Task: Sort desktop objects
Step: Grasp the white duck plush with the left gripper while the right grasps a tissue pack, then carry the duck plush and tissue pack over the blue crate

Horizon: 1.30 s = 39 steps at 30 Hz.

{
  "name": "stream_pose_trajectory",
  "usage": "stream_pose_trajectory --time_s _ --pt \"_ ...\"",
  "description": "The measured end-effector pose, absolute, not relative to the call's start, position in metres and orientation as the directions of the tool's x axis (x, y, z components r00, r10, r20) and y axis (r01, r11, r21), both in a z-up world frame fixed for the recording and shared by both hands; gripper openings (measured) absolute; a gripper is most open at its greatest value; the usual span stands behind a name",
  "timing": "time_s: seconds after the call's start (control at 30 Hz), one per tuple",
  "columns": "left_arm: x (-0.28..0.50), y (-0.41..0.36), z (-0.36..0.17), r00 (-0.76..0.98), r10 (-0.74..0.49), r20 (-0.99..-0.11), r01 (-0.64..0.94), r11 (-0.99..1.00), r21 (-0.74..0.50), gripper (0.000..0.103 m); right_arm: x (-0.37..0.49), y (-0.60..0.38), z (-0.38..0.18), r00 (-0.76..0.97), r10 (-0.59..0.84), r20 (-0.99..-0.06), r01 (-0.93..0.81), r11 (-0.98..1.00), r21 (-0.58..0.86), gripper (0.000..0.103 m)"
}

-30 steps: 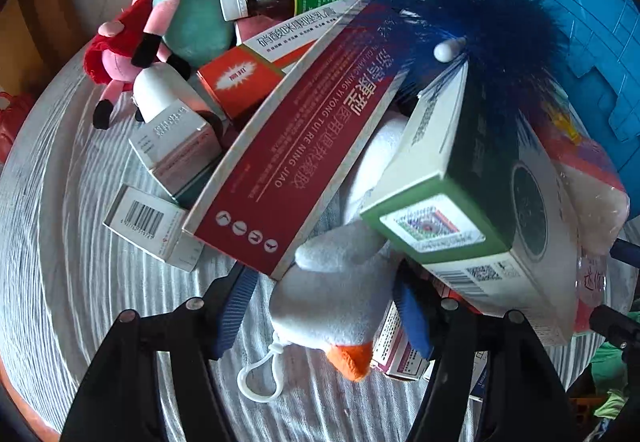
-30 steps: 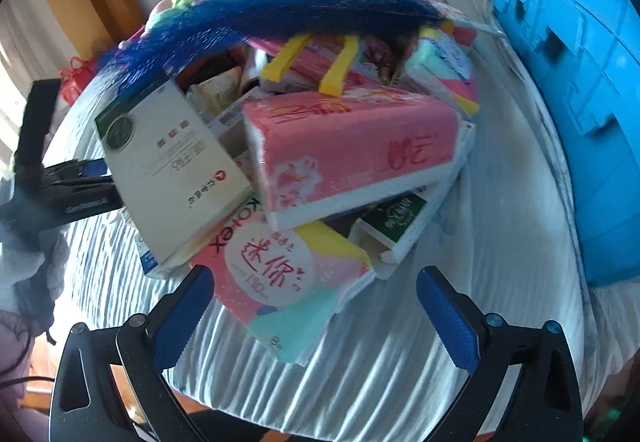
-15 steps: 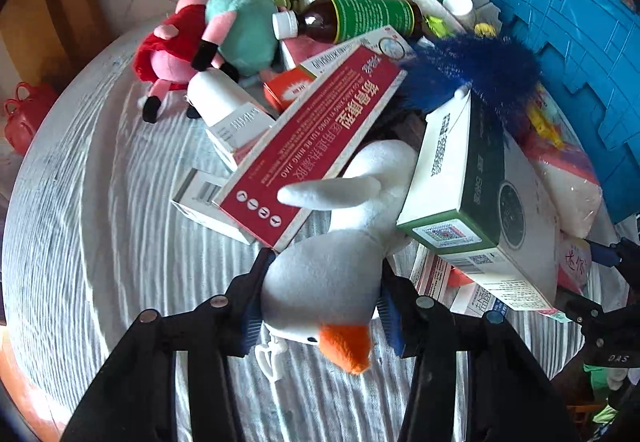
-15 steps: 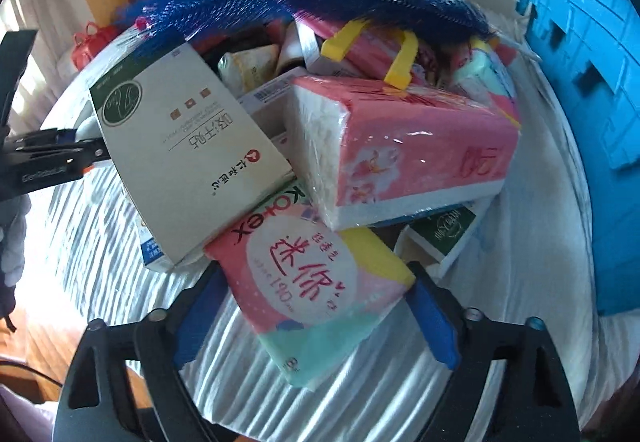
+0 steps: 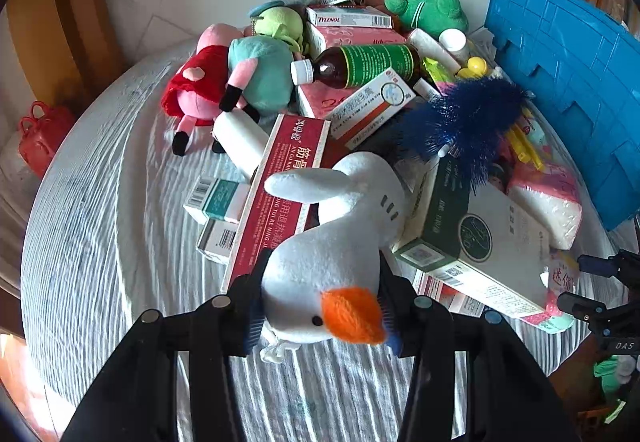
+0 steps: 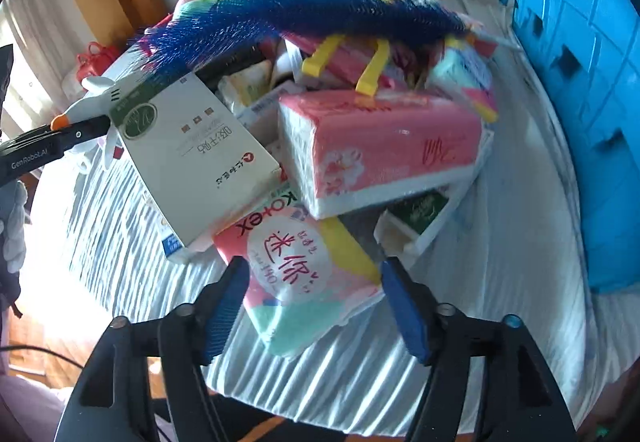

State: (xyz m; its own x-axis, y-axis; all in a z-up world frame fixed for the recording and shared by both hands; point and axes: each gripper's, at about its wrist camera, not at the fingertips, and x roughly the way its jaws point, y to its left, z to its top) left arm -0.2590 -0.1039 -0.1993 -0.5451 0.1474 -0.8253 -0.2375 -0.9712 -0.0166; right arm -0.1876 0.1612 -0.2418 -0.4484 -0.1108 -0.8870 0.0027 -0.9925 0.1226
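Currently the white goose plush is pinched at the head between the blue pads of the left gripper, jaws closed onto it a moment ago and now steady; its body is lifted over the red box at the near edge of the pile. The Kotex pack is bracketed by the right gripper, whose jaws have just been closing; firm pad contact cannot be confirmed. That pack lies on the striped cloth, tucked under the pink tissue pack and the white-green box. The blue crate stands to the right.
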Motion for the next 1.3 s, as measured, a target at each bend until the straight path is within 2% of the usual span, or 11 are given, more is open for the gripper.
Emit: stream_pose_trajectory --time_s 0.13,0.3,0.37,0.43,0.57,0.9,1.13,1.3 --pt "-0.253 -0.109 -0.216 -0.513 0.121 -0.850 -0.233 -0.972 0.002 0.046 -0.178 0.150 -0.254 -0.428 -0.079 -0.900 0.035 -0.997 0.071 0.086" --pt "-0.248 -0.109 -0.231 -0.483 0.108 -0.869 -0.233 -0.972 0.009 0.046 -0.187 0.143 -0.270 -0.426 -0.064 -0.903 0.056 -0.997 0.044 0.089" --pt "-0.245 -0.109 -0.228 -0.486 0.114 -0.867 -0.233 -0.972 0.002 0.046 -0.188 0.138 -0.268 -0.436 -0.055 -0.898 0.066 -0.997 0.029 0.078" --pt "-0.243 -0.110 -0.217 -0.507 0.124 -0.853 -0.229 -0.973 -0.006 0.046 -0.187 0.135 -0.262 -0.447 -0.054 -0.893 0.065 -0.997 0.027 0.073" --pt "-0.244 -0.112 -0.184 -0.582 0.133 -0.802 -0.223 -0.975 0.000 0.046 -0.180 0.141 -0.237 -0.507 -0.100 -0.856 0.056 -0.995 0.083 0.069" --pt "-0.251 -0.114 -0.112 -0.734 0.135 -0.666 -0.195 -0.981 0.016 0.046 -0.186 0.161 -0.167 -0.643 -0.087 -0.761 0.010 -0.994 0.105 0.067" --pt "-0.255 -0.087 -0.078 -0.777 0.211 -0.593 -0.252 -0.968 -0.014 0.046 -0.191 0.182 -0.106 -0.732 -0.020 -0.681 -0.034 -0.997 0.066 0.067" --pt "-0.257 -0.047 -0.053 -0.796 0.266 -0.544 -0.302 -0.953 -0.025 0.046 -0.191 0.215 -0.050 -0.807 0.036 -0.589 -0.084 -0.995 0.053 0.067"
